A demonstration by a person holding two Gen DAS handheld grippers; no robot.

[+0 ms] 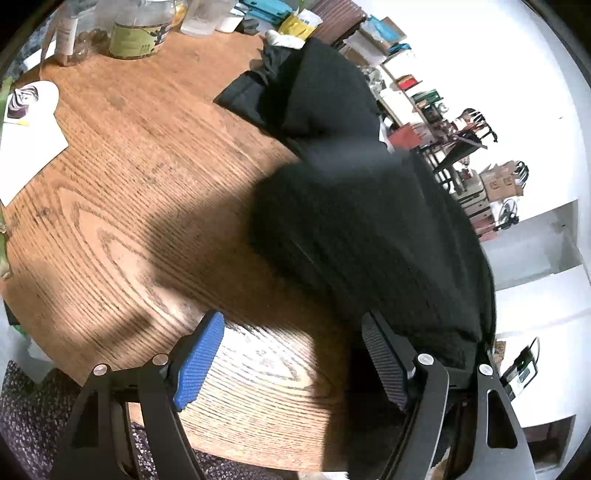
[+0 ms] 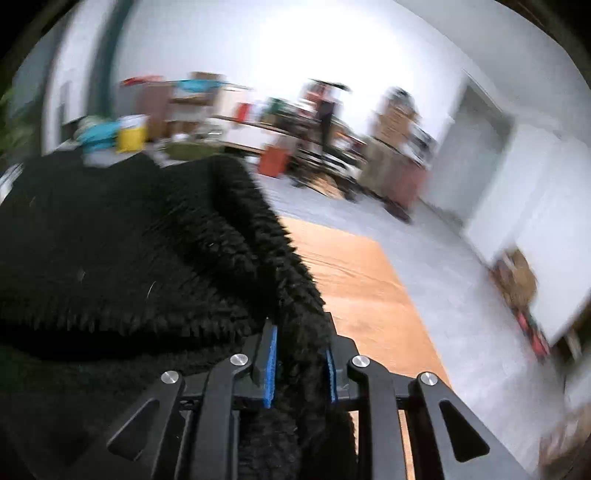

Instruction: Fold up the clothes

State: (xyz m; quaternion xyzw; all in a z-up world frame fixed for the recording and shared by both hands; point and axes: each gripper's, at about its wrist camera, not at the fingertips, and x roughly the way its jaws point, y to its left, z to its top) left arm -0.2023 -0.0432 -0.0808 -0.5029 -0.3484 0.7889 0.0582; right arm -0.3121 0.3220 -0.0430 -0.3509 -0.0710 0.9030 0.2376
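A black knitted garment [image 1: 354, 221] lies heaped on the right part of a round wooden table [image 1: 122, 177]. My left gripper [image 1: 291, 350] stands open over bare wood at the table's near edge; nothing is between its blue pads [image 1: 199, 362], and its right finger rests against the garment's lower edge. In the blurred right wrist view the same black garment [image 2: 122, 251] fills the left half. My right gripper [image 2: 300, 354] is shut on a thick ribbed edge of it, which runs up from between the blue pads [image 2: 271, 365].
At the table's far edge stand a glass jar [image 1: 144, 29], bottles and cups. White paper [image 1: 29, 140] lies at the left. A patterned rug [image 1: 22, 413] shows below the table. Beyond the table are a grey floor [image 2: 424, 258] and cluttered shelves [image 2: 332, 122].
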